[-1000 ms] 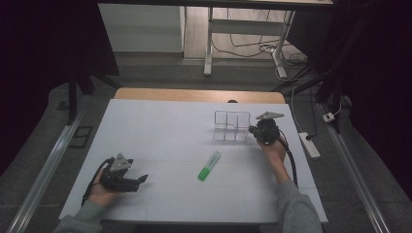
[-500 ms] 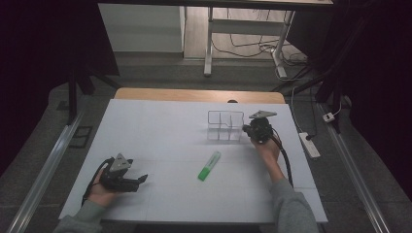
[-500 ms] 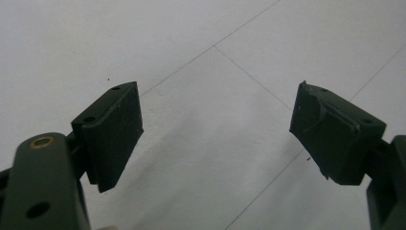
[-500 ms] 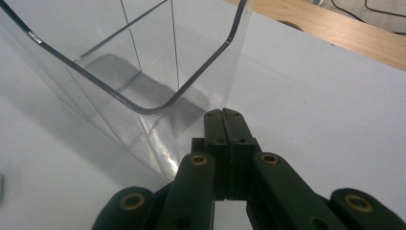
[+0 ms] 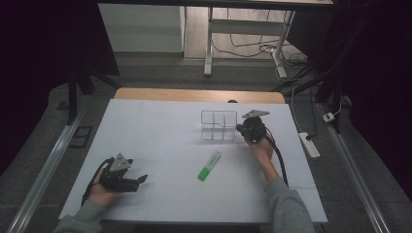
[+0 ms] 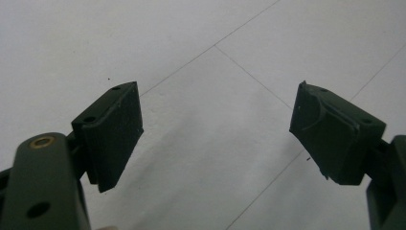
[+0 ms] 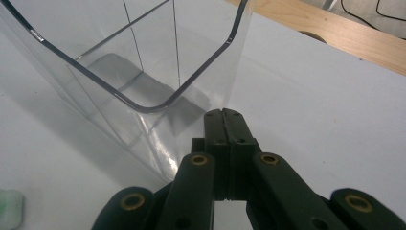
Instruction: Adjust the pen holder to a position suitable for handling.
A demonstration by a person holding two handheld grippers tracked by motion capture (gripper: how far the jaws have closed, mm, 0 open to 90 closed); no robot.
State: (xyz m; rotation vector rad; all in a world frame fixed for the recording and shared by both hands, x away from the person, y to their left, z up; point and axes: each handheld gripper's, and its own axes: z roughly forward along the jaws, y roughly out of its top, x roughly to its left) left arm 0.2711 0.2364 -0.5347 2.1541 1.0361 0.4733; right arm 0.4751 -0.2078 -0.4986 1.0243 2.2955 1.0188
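A clear plastic container (image 5: 218,125) with inner dividers stands at the back right of the white table (image 5: 155,126). My right gripper (image 5: 243,127) is shut with nothing between its jaws. In the right gripper view its closed tips (image 7: 223,115) rest against the lower corner of the container (image 7: 143,81). A green marker (image 5: 209,165) lies flat in front of the container, and its end (image 7: 9,206) shows at the lower left of that view. My left gripper (image 5: 140,181) rests at the front left, open (image 6: 215,110) over bare table.
A strip of wooden tabletop (image 5: 194,94) runs behind the white sheet. Right of the table, a power strip (image 5: 310,144) lies on the floor with cables. Metal rails (image 5: 43,170) flank both sides, and desk legs (image 5: 209,43) stand beyond.
My right gripper has slid left with its closed tips against the container, and the container has shifted left with it. The left gripper and the marker have stayed put.
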